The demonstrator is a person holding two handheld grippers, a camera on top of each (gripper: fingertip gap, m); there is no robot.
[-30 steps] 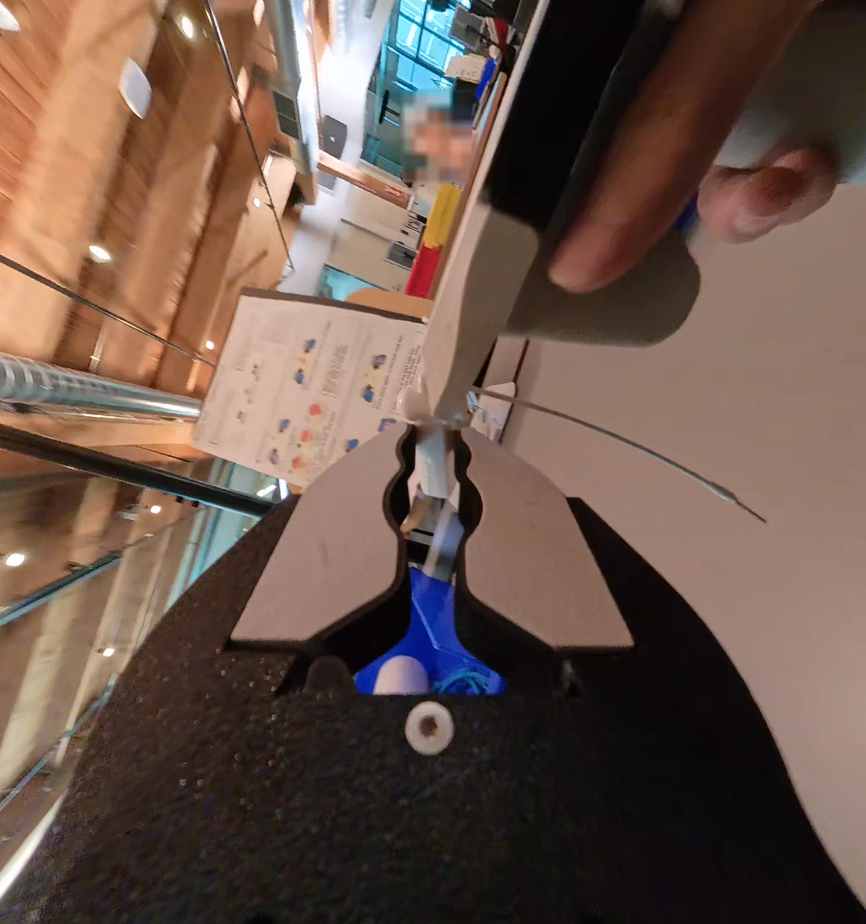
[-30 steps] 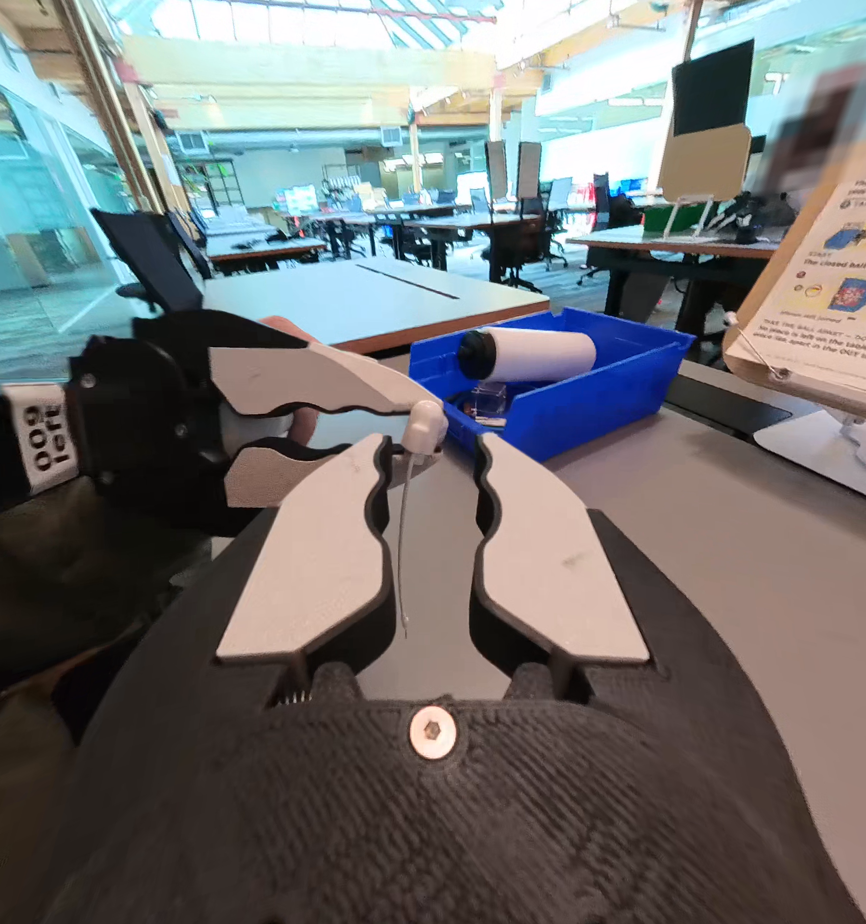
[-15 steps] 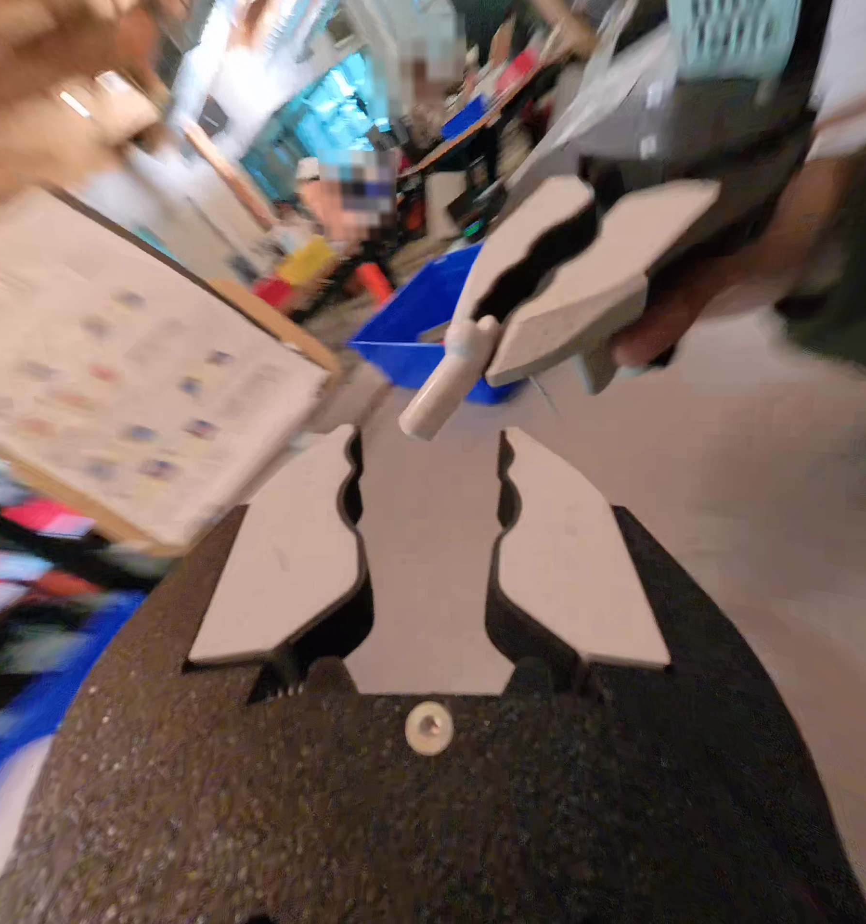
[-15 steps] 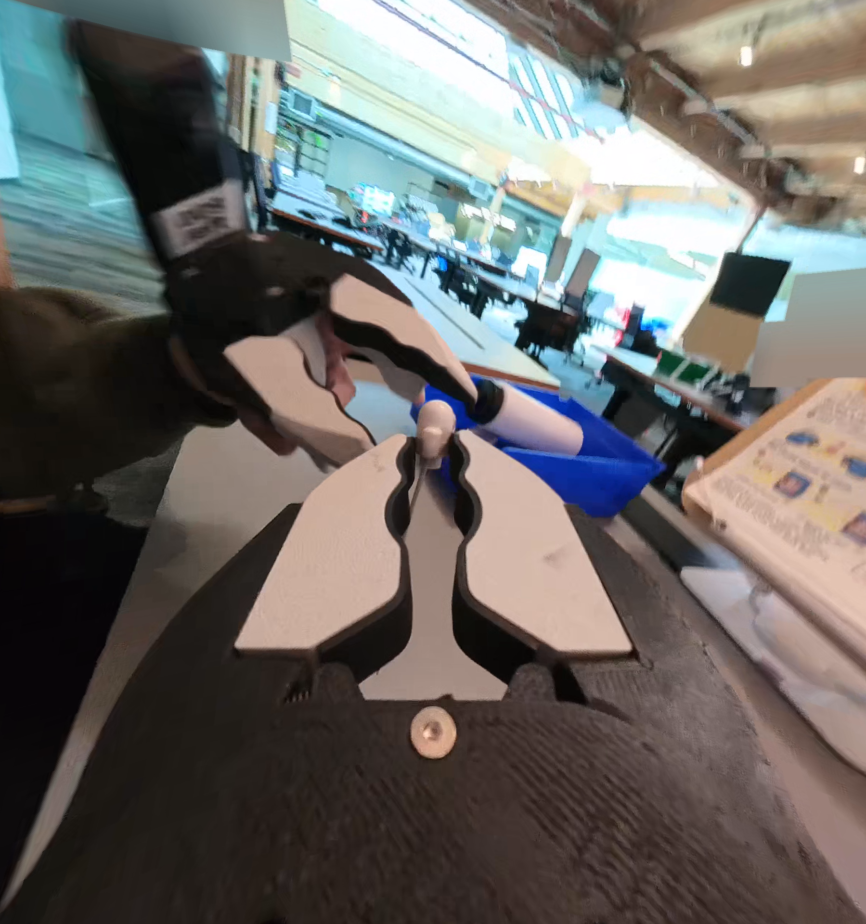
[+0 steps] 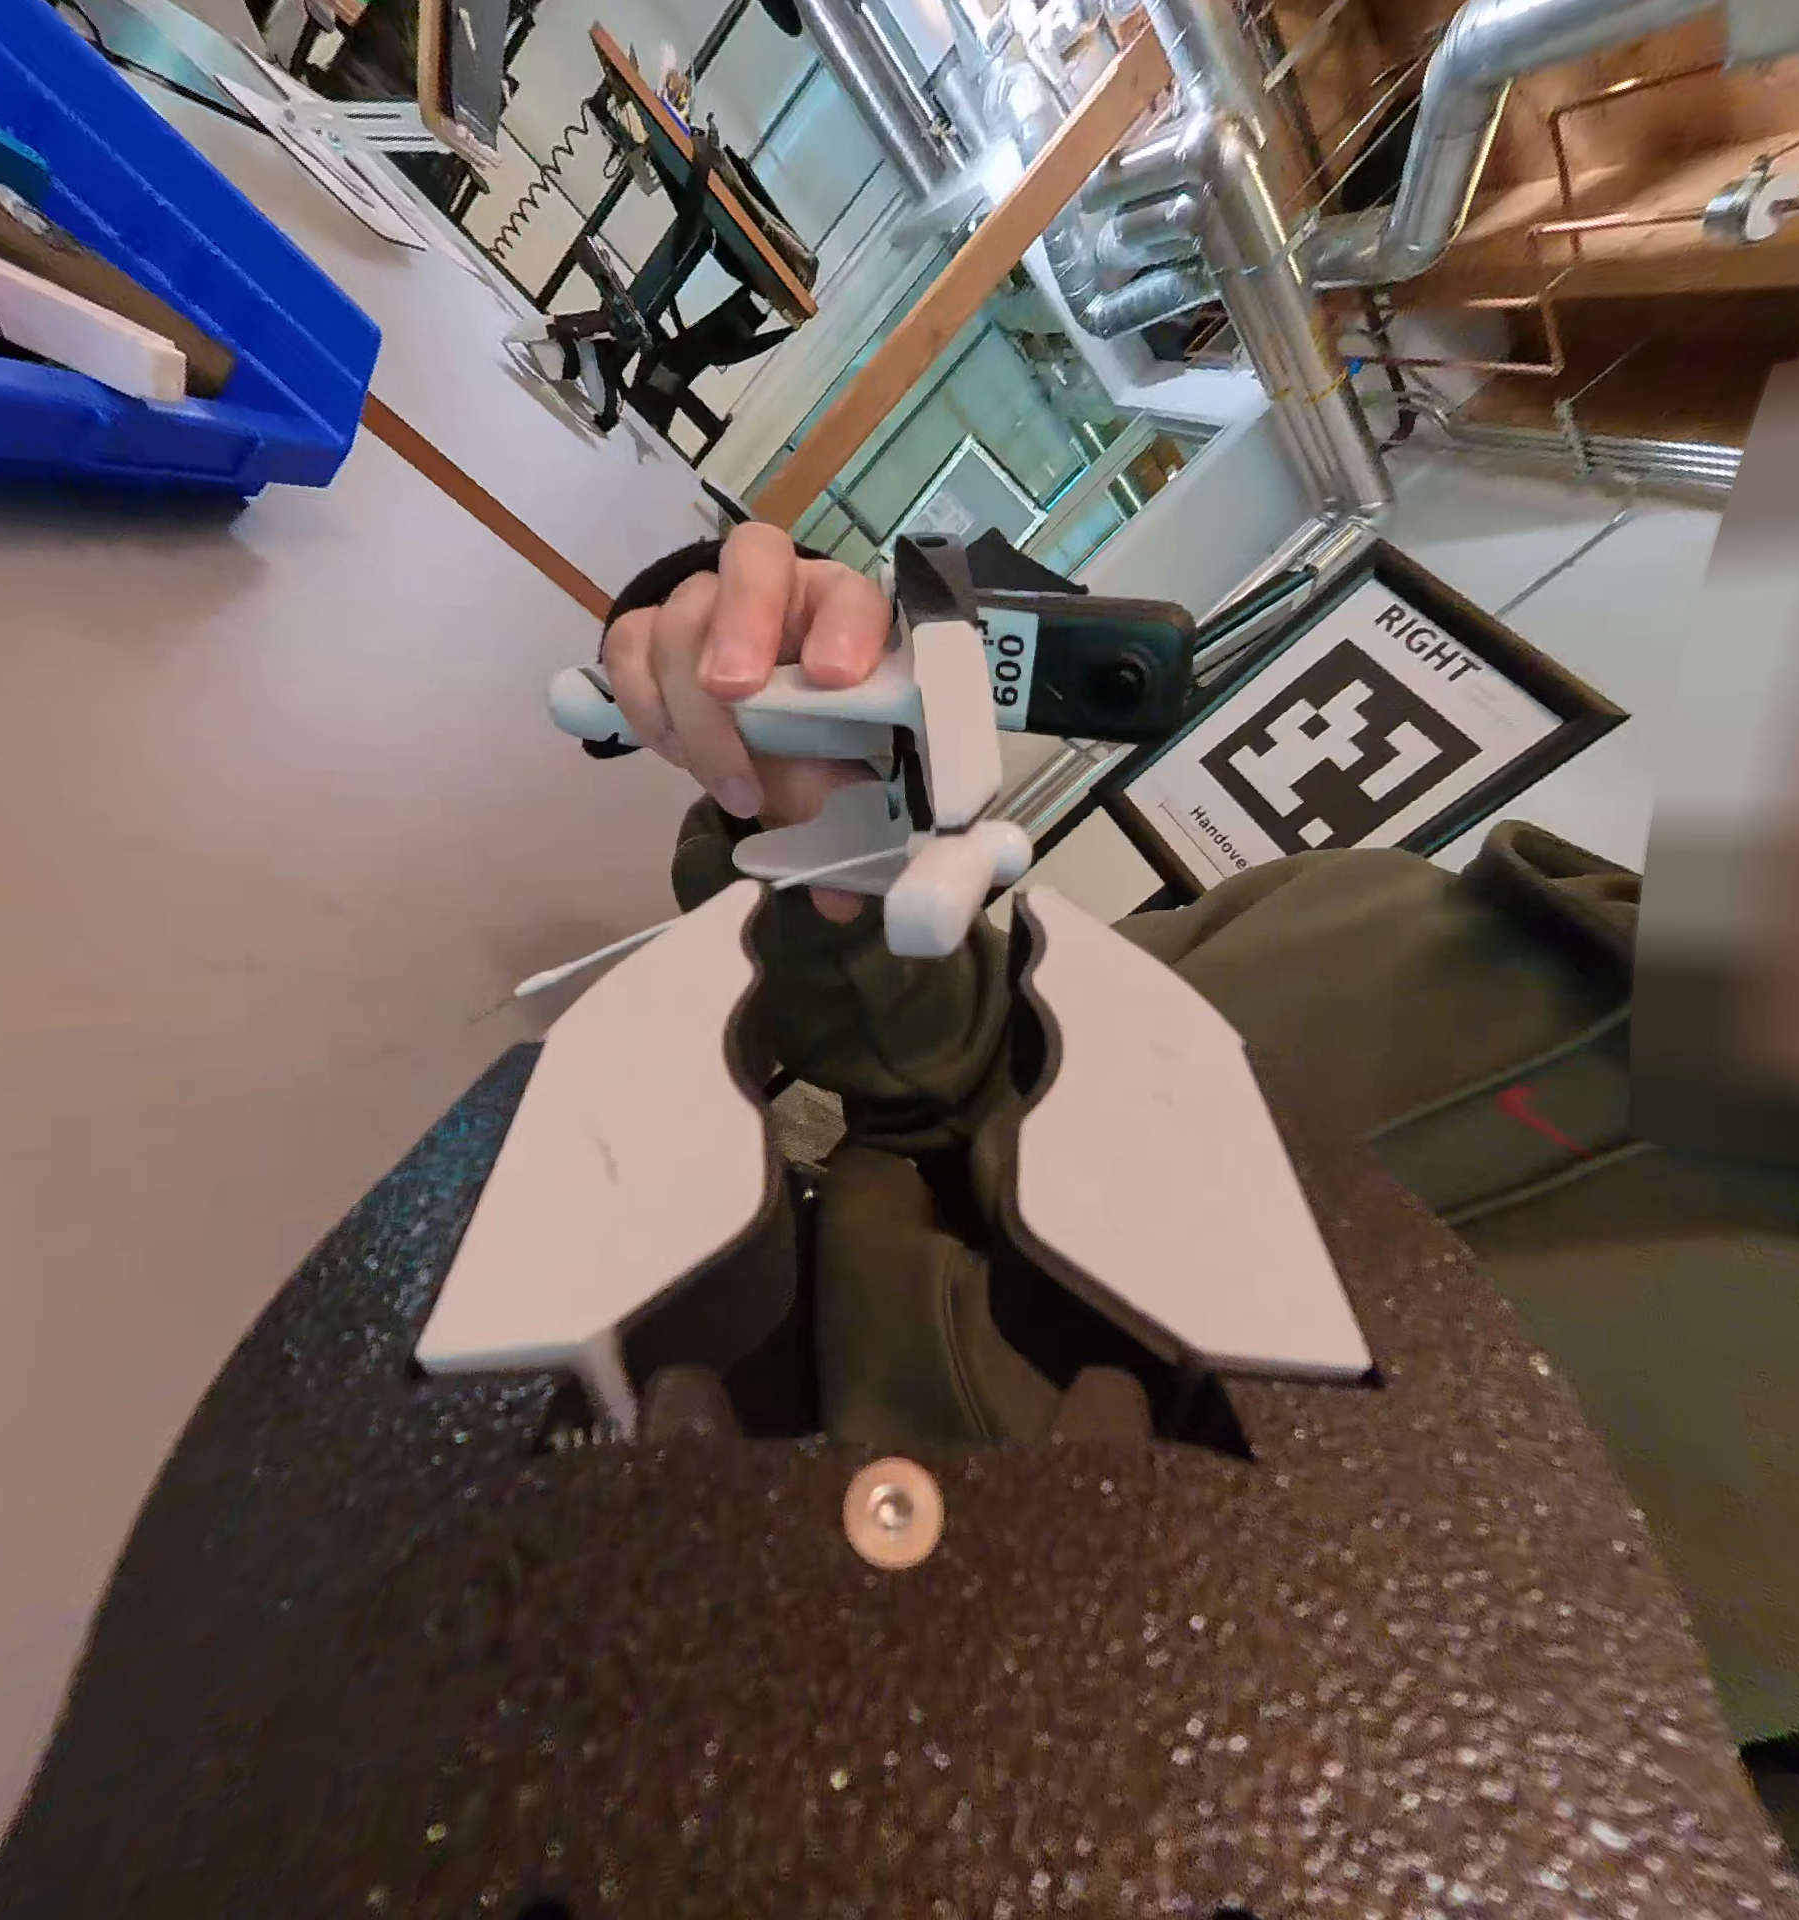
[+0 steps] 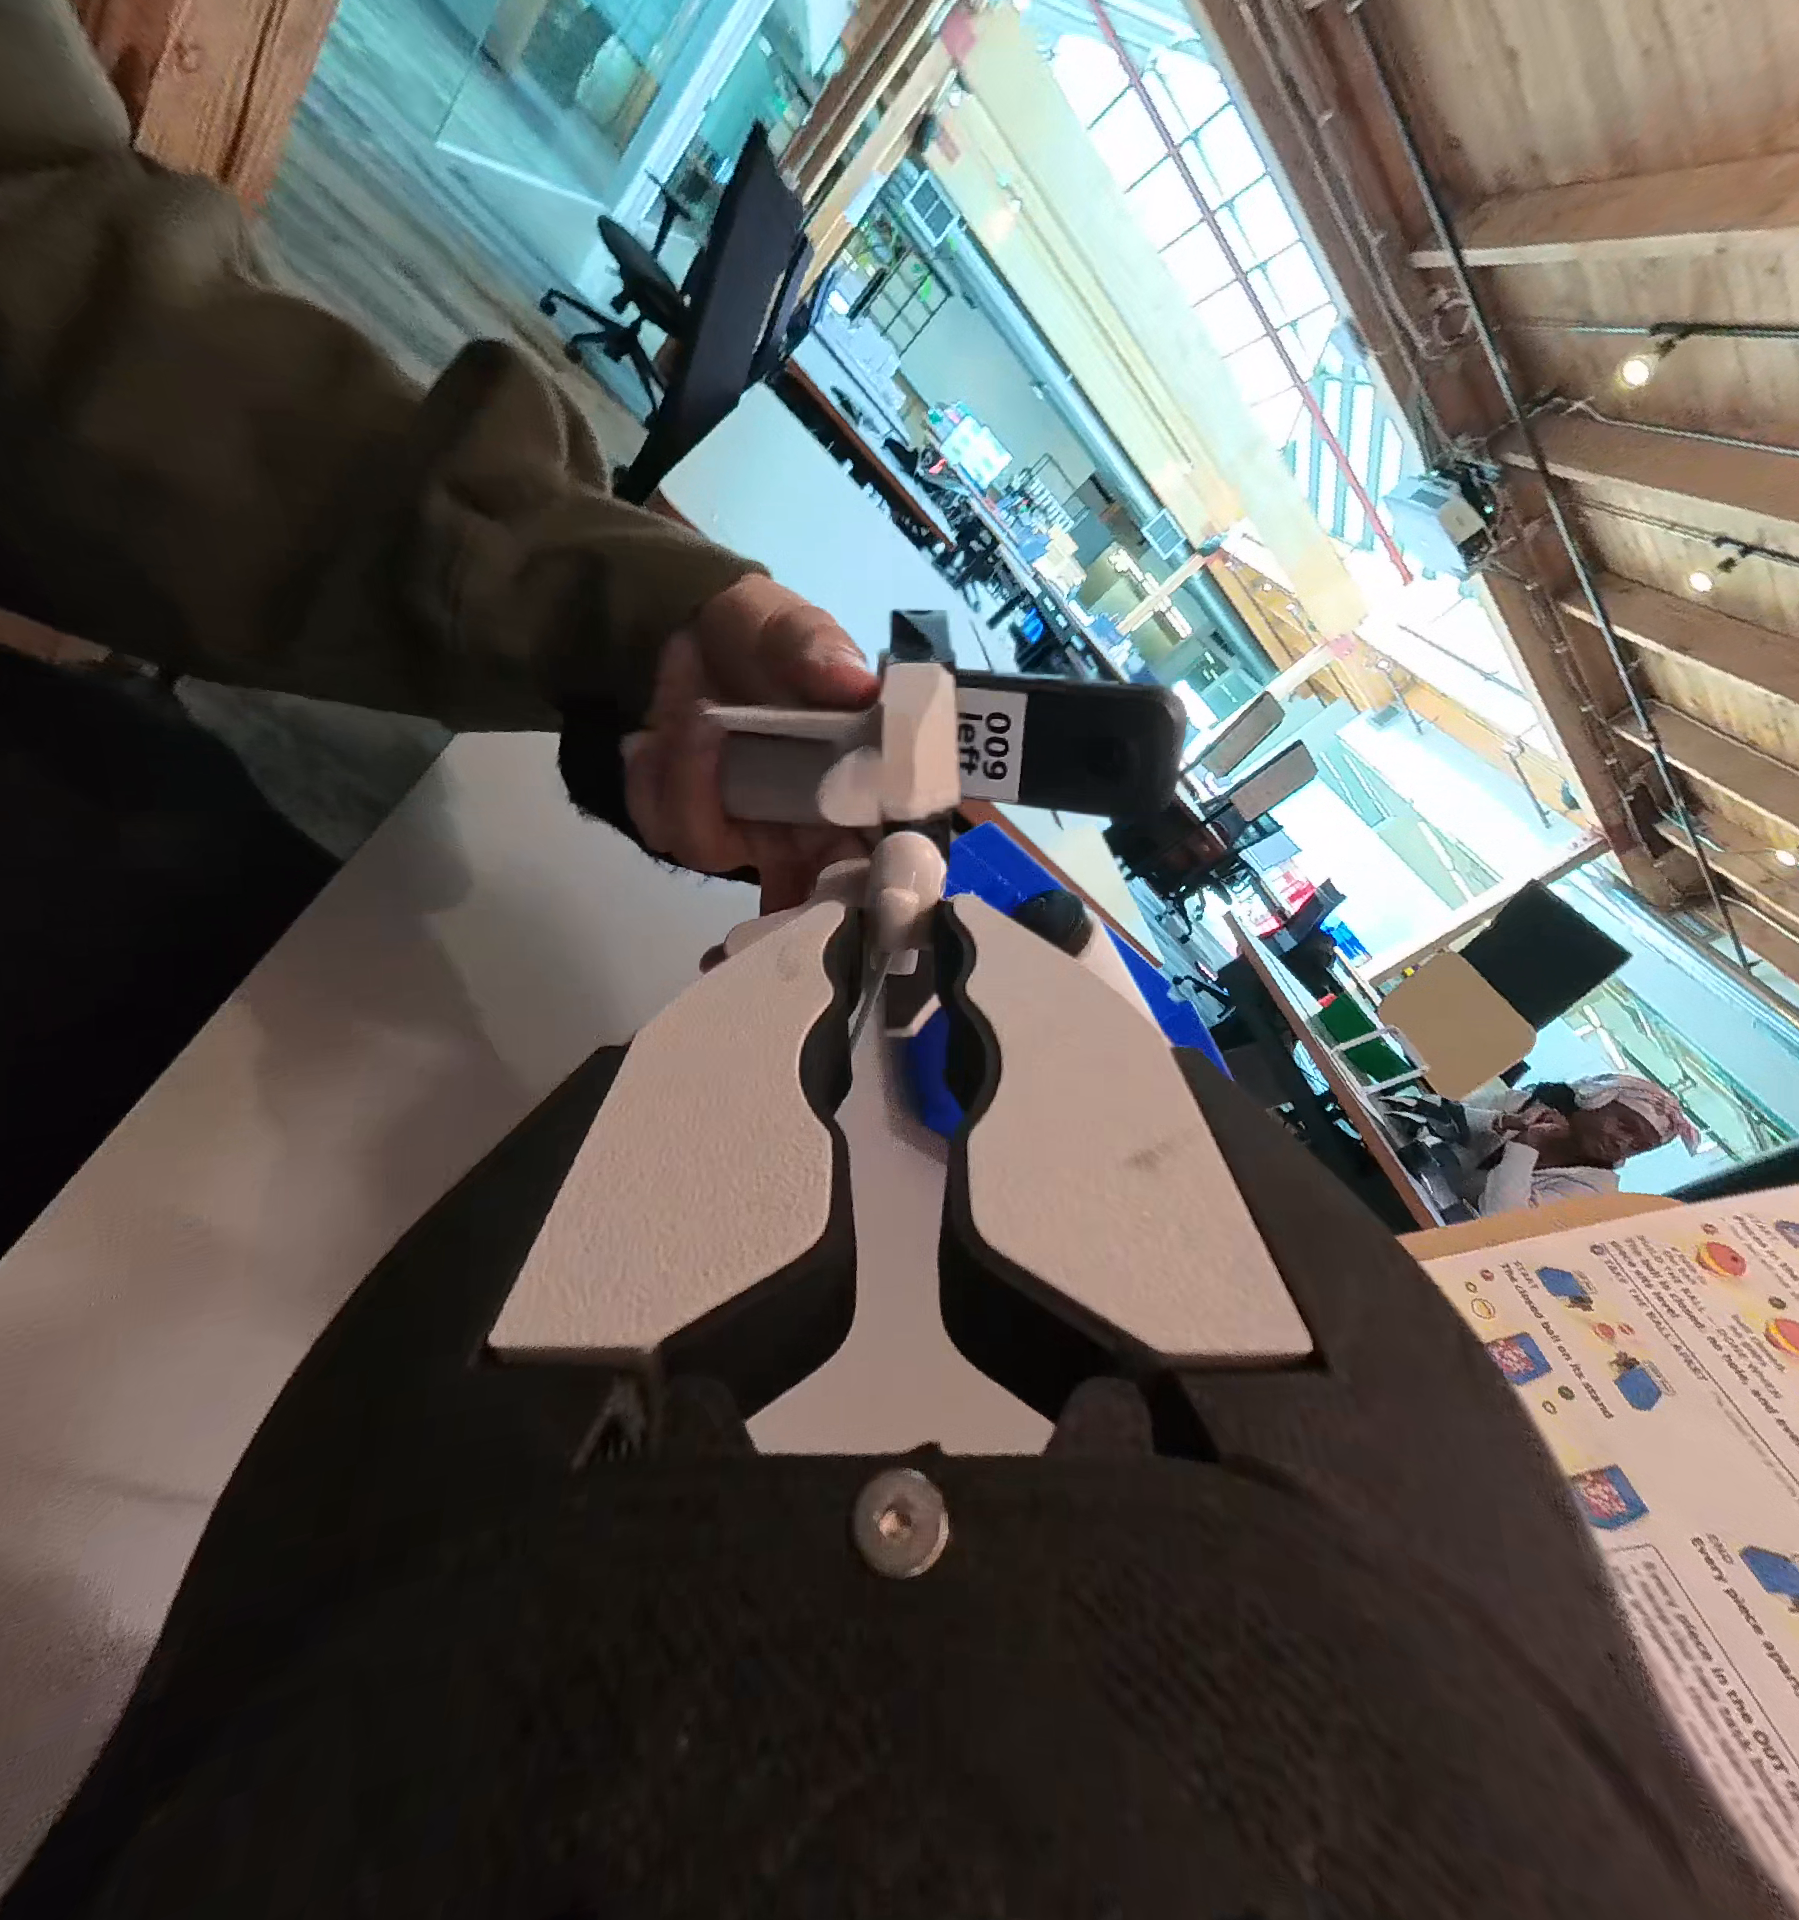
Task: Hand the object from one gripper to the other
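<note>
**White tool held by one gripper, facing the other**

The right gripper (image 6: 895, 940) is clamped on a small white handle (image 5: 942, 883) with a thin wire probe angling toward the grey counter (image 5: 199, 831). The left gripper (image 5: 884, 914), jaws spread and empty, sits just beside the handle, held in mid-air.

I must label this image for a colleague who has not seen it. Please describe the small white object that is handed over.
Find the grey table; above it the right gripper is shut on the white object. It is a small capped stub with a thin wire trailing, unlike the flat grey fingers nearby.
</note>
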